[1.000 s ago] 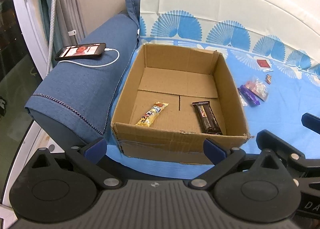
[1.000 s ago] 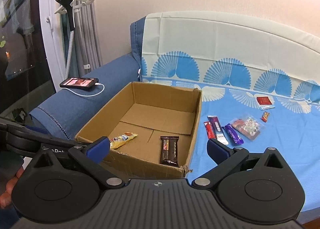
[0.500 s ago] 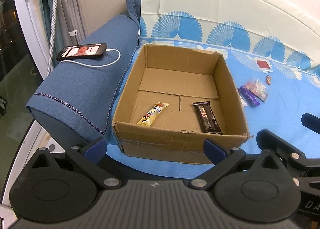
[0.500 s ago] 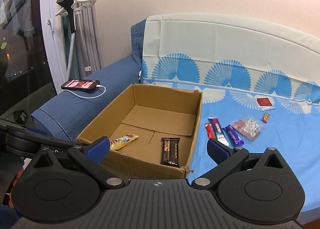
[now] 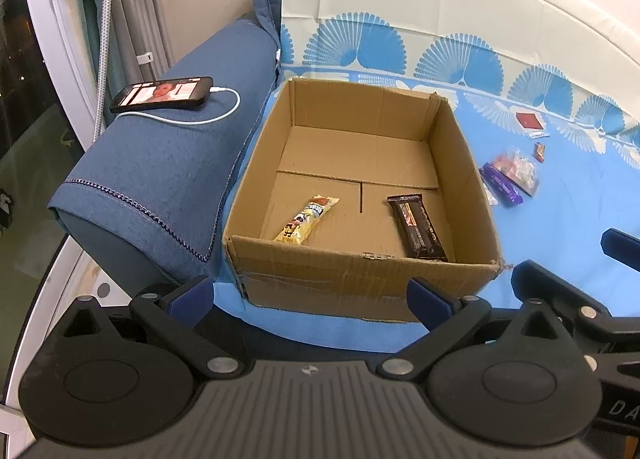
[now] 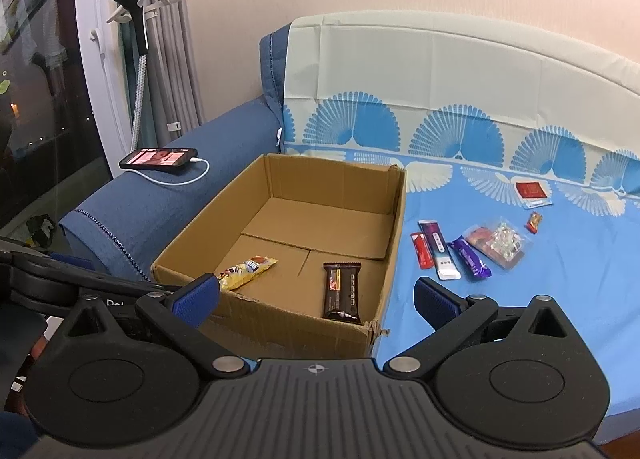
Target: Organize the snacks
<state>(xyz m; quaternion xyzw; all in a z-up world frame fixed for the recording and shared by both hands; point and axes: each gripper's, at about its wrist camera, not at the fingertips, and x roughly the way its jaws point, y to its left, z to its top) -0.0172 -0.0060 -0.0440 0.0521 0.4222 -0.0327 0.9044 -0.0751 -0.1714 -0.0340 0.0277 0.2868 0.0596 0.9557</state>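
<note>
An open cardboard box (image 5: pixel 264 163) (image 6: pixel 394 227) sits on a blue sheet. Inside lie a yellow snack bar (image 5: pixel 306 218) (image 6: pixel 246 273) and a dark brown chocolate bar (image 5: pixel 416 227) (image 6: pixel 341 295). To the right of the box on the sheet lie a red stick (image 6: pixel 422 250), a white and purple bar (image 6: pixel 438 249), a purple bar (image 6: pixel 470 258) (image 5: pixel 502 183), a clear candy bag (image 6: pixel 498 245) (image 5: pixel 518 171), a small red candy (image 6: pixel 534 221) and a red sachet (image 6: pixel 530 191) (image 5: pixel 528 121). My left gripper (image 5: pixel 310 293) and right gripper (image 6: pixel 316 295) hang open and empty in front of the box.
A phone (image 5: pixel 162 93) (image 6: pixel 160 158) with a white cable rests on the blue sofa arm (image 5: pixel 168 171) left of the box. A steamer on a stand (image 6: pixel 136 19) and curtains stand by the window at far left. Patterned sheet (image 6: pixel 540 299) spreads to the right.
Both views shifted slightly; the box and snacks stay put. Both grippers remain open and empty.
</note>
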